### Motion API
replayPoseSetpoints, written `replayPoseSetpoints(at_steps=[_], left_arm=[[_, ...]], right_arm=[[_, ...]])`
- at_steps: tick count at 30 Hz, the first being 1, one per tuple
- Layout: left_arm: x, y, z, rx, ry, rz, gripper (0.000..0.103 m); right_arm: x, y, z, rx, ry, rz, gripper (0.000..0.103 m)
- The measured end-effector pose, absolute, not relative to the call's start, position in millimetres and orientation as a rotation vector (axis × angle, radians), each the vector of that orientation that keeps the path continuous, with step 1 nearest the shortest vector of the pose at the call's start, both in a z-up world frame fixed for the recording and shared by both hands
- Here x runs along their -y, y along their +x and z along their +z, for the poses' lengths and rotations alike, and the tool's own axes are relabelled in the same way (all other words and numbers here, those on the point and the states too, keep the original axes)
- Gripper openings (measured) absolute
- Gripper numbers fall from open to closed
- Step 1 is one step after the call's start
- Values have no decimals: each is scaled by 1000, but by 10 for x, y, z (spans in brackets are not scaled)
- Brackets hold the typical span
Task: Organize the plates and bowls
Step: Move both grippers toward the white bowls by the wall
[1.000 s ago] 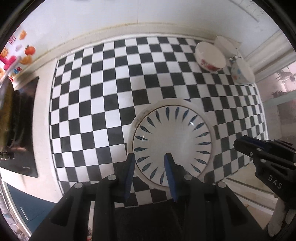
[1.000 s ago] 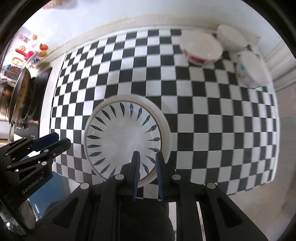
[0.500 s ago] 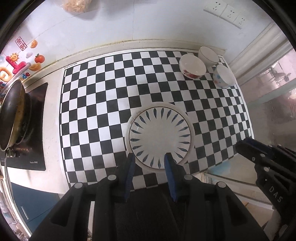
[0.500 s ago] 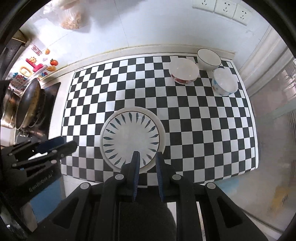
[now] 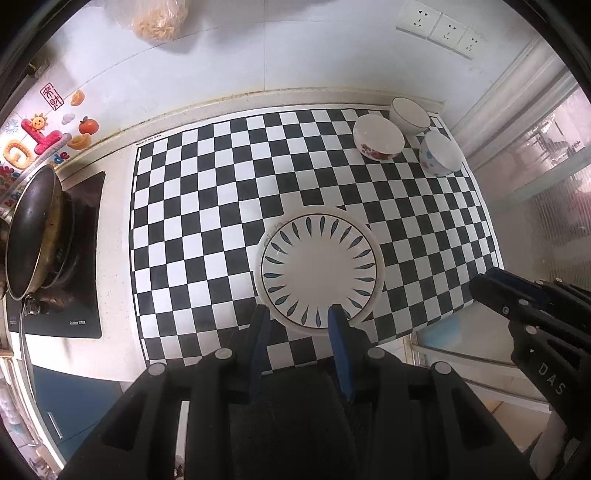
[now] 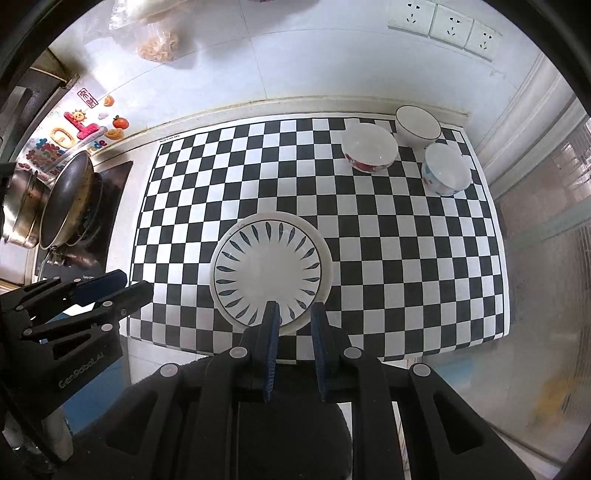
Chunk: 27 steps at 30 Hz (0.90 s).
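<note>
left gripper, right gripper: both higher above the plate than before | jaws a little apart | holding nothing, touching nothing

Checkered mat covers the counter. Dark frying pan sits tilted on the black cooktop. Wall carries triple sockets, fruit stickers, a hanging food bag.
</note>
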<state>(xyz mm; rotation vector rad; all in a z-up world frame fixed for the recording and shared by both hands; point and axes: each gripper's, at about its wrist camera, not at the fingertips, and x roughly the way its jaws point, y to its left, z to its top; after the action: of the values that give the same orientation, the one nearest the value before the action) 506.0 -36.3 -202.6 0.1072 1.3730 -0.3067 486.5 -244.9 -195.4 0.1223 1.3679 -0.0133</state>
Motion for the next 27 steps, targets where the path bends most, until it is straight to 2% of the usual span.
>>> replayPoseSetpoints(at_steps=[4,6,8,9,18,23,27], left_arm=[[367,5113,-2049,-1360,91,-311,30],[347,5190,-2062,-1345,68,-314,30],[339,5313,-2077,-1313,47,-306,33],[345,5397,-2091,-1295,26,-315,33],[650,6097,-2309,-1254,-5,-322,33],[1183,6665,-2766,-1345,21,-330,33],[1627,7011,-3140,-1406,37,-309,33]], right_arm=[[2509,4912,-1991,-1370,159,-11,20],[2580,4957,-2045,-1373,203,-10,33],[2660,5006,-2088,-1360,238,-22,61],[2713,5033,-2102,-1350,254,-37,64],[3619,5499,-2320,-1235,423,-172,64],[4305,6174,-2910,-1252,478,-193,64],[4685,6851,-3568,-1352,464,-172,63]])
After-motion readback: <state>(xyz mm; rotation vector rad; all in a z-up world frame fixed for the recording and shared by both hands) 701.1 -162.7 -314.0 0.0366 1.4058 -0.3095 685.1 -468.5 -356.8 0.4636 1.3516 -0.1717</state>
